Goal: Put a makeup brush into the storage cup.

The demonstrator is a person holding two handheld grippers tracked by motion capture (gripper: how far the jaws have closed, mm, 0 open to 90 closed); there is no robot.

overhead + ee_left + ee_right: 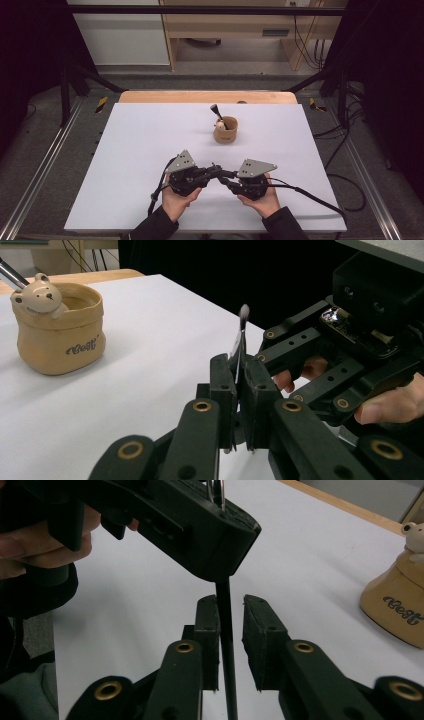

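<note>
Jaws of left gripper (240, 390) are squeezing a thin black stick (242, 337) pointing up; right gripper (231, 630) jaws are sitting apart w/ it between.

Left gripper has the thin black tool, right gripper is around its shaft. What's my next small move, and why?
Probably close the right gripper on the thin black tool. The shaft stands between its pads with a gap on one side, so it isn't gripped there. The left gripper is clamped on it; release only after.

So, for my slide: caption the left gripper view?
Left gripper clamps a thin dark utensil beside a tan bear pot.
</note>
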